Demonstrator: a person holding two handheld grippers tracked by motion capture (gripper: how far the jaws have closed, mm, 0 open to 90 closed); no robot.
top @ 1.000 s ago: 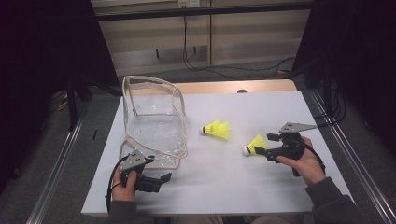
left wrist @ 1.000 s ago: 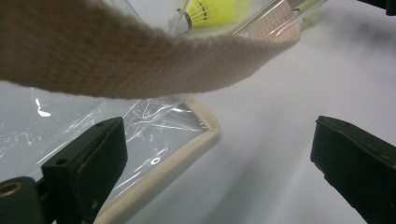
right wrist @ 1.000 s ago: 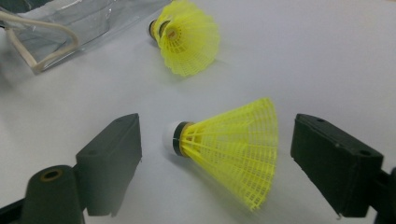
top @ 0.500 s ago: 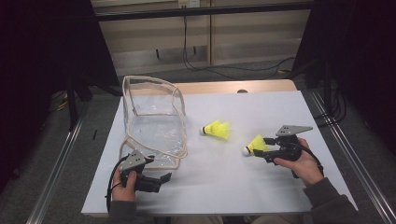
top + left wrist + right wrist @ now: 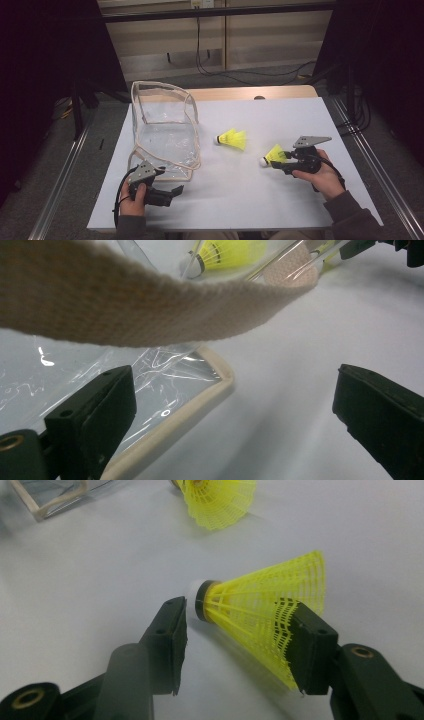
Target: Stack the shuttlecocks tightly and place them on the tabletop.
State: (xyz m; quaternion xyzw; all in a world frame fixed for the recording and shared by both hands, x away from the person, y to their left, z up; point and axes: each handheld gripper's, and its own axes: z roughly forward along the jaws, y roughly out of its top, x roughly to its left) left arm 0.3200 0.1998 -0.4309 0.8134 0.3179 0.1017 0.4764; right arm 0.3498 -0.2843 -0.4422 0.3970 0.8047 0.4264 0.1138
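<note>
The step in hand looks like the pickup of a shuttlecock meant for the clear bag. The right gripper has its jaws set on either side of the shuttlecock, one jaw by the cork, the other against the yellow skirt; they have closed in to about its width, though a firm grip cannot be told. A second shuttlecock lies just ahead of that gripper, between it and the bag. The left gripper rests with jaws wide apart and empty, right at the bag's near corner, under its strap. Next, the right gripper likely needs to squeeze gently, lift, and carry toward the bag's mouth, while the left steadies the bag.
</note>
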